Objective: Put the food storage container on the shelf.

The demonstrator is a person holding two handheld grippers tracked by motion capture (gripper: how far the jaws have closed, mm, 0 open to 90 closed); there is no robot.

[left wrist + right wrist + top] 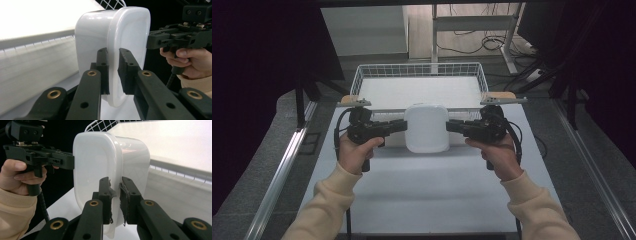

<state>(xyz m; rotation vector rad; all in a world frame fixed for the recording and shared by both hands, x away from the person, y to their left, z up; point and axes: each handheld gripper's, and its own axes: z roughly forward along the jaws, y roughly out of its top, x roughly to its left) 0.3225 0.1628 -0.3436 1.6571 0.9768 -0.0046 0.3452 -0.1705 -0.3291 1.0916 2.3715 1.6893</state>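
A white rounded plastic tub point(426, 127) hangs above the table between both grippers, just in front of the wire basket point(420, 70). My left gripper point(403, 125) is shut on the tub's left rim; in the left gripper view its jaws pinch the rim of the tub point(130, 32) at the left gripper point(113, 72). My right gripper point(449, 126) is shut on the opposite rim; in the right gripper view the right gripper point(116, 200) clamps the edge of the tub point(100, 160). Each gripper view also shows the other hand and its gripper beyond the tub.
The white wire basket with a pale floor stands at the table's far end, directly behind the tub. The white table point(427, 190) stretches toward the person. Metal rails point(282, 170) run along both sides. Cables lie on the floor behind.
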